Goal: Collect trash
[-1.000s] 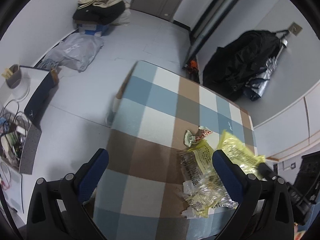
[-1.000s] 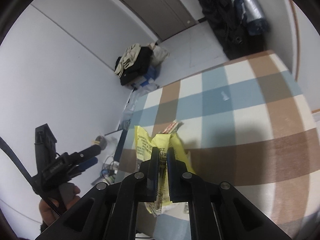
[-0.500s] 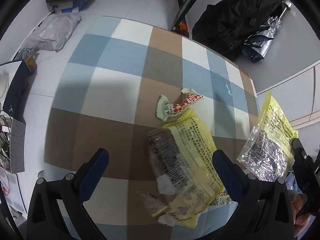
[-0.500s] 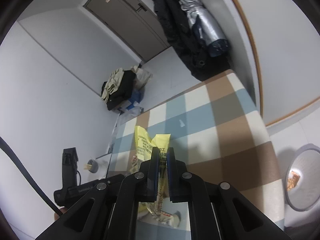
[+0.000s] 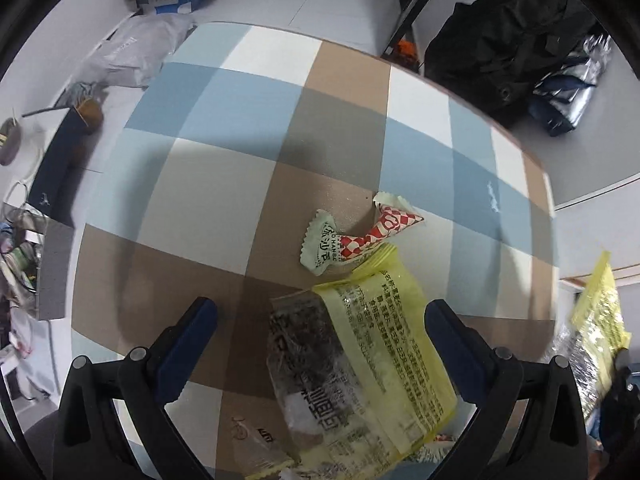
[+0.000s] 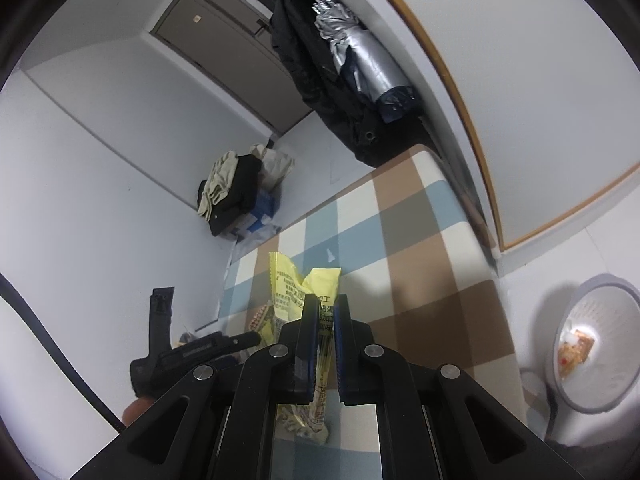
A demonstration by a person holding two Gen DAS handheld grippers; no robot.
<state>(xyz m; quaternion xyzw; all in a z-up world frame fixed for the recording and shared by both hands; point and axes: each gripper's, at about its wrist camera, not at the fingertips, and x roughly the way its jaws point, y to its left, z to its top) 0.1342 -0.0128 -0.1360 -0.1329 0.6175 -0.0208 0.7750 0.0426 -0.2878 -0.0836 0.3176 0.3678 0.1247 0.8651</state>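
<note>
My right gripper (image 6: 323, 312) is shut on a yellow snack wrapper (image 6: 304, 284) and holds it in the air over the near right part of the checked table (image 6: 420, 248); the same wrapper shows in the left wrist view (image 5: 596, 320) off the table's right edge. My left gripper (image 5: 320, 320) is open and empty above a second yellow and clear wrapper (image 5: 360, 364) that lies on the table (image 5: 224, 168) between its fingers. A small red-checked and green wrapper (image 5: 356, 236) lies just beyond it. A grey trash bin (image 6: 596, 344) with a scrap inside stands on the floor right of the table.
A black coat and silver umbrella (image 6: 352, 64) hang at the wall behind the table. Clothes on boxes (image 6: 236, 196) and a grey bag (image 5: 132, 48) lie on the floor. A cluttered side desk (image 5: 24, 200) stands left of the table.
My right gripper has lifted the yellow wrapper off the table and carried it right, bringing the bin into view. My left gripper has moved forward over the second yellow wrapper.
</note>
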